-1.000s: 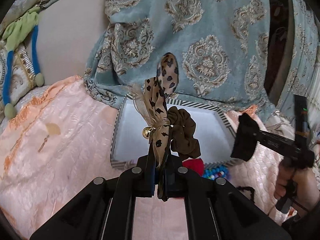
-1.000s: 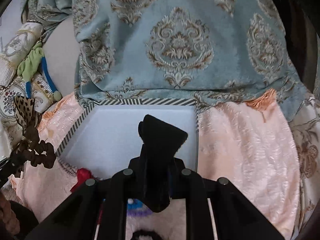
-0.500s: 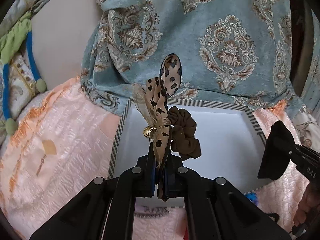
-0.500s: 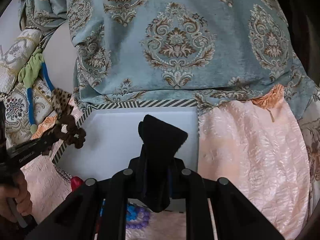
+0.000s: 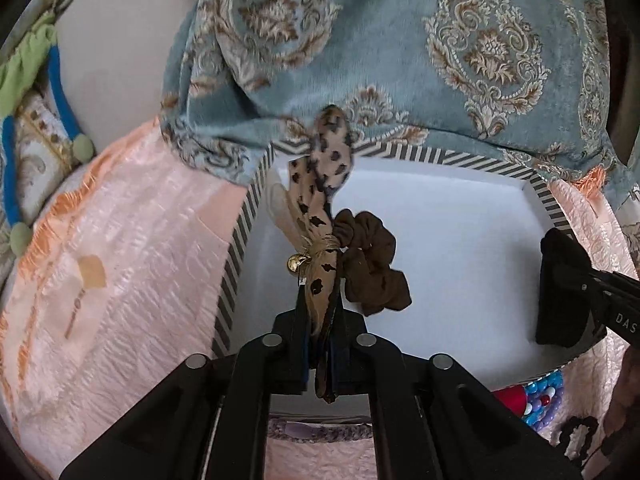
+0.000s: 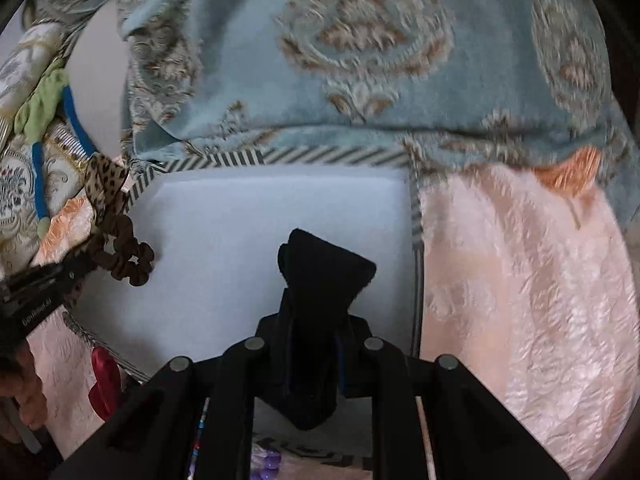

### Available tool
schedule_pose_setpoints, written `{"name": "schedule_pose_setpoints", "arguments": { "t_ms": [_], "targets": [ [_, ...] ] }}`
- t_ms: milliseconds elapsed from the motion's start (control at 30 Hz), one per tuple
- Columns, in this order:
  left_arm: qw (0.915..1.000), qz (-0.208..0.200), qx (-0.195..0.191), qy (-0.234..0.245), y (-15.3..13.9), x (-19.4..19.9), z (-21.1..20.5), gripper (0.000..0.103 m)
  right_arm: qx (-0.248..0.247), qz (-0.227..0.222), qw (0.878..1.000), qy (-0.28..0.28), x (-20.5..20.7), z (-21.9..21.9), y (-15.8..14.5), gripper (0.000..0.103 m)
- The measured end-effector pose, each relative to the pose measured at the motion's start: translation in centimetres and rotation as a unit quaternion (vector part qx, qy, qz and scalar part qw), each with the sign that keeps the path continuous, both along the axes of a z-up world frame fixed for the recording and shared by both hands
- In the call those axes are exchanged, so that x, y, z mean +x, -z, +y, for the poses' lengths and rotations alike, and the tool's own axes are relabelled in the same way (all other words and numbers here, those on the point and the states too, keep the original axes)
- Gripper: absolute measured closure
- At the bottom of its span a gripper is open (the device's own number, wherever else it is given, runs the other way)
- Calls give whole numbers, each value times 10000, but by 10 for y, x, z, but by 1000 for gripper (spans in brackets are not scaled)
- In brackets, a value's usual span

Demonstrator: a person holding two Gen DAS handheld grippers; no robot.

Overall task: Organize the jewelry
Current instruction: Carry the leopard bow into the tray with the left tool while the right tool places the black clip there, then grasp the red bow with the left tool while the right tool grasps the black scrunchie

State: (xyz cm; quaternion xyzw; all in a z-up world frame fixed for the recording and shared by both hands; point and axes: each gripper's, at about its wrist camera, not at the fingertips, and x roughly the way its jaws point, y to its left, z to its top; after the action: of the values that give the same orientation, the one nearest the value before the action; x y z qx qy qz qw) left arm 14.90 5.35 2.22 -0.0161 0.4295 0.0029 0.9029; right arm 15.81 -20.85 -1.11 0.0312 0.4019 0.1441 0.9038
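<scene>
Both grippers moved over the striped box (image 5: 440,156); left gripper (image 5: 320,332) clamps scrunchie (image 5: 372,264), right gripper (image 6: 316,344) loosening on black cloth (image 6: 320,280)

A pale peach, crinkled satin bedspread (image 5: 132,264) with orange fringe along its far edge is covering the surface and carrying everything. A shallow white box (image 5: 452,216) with a black-and-white striped rim is sitting directly on it, its far side tucked against a blue-grey damask cushion (image 5: 400,48) with brown medallions that is overlapping the spread. Just beside the box's near edge, a red item (image 6: 105,380), a string of blue, white and purple beads (image 5: 544,400) and a black curly hair tie (image 5: 580,436) are lying on the satin.
</scene>
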Motion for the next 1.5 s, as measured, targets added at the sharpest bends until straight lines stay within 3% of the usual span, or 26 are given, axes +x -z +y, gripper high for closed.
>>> {"name": "schedule_pose_setpoints", "arguments": {
  "t_ms": [100,167,267,500,700,800,900,1033,1200,1500],
  "targets": [
    [9999,53,-102,-6,-1,0,0,101,34,-52,10000,38,-2,-1,-4,69],
    [9999,66,-146,-5,-3,0,2,91,106,-254,9996,49,-7,-1,-14,65],
    [9997,-40,-208,-76,-10,-5,8,90,194,-585,9981,98,-18,-4,-32,55],
    [9988,-307,-375,-80,-25,-47,26,89,361,-855,9955,185,-78,-18,-59,53],
    [9974,-93,-707,93,-9,-102,17,88,110,-422,9983,380,-140,-33,-41,48],
    [9976,72,-604,340,4,-127,-2,88,108,-159,9992,363,-170,-33,-23,48],
    [9973,105,-553,482,9,-139,-18,88,112,-191,9994,271,-187,-29,-19,48],
    [9971,58,-551,528,9,-138,-25,88,-197,-217,9992,269,-187,-24,-18,48],
    [9941,-89,-937,538,4,-140,-19,88,91,141,9996,234,-178,-23,-5,48],
    [9928,-78,-1088,487,2,-128,-25,87,-154,409,9986,285,-169,-16,18,48]
  ]
}}
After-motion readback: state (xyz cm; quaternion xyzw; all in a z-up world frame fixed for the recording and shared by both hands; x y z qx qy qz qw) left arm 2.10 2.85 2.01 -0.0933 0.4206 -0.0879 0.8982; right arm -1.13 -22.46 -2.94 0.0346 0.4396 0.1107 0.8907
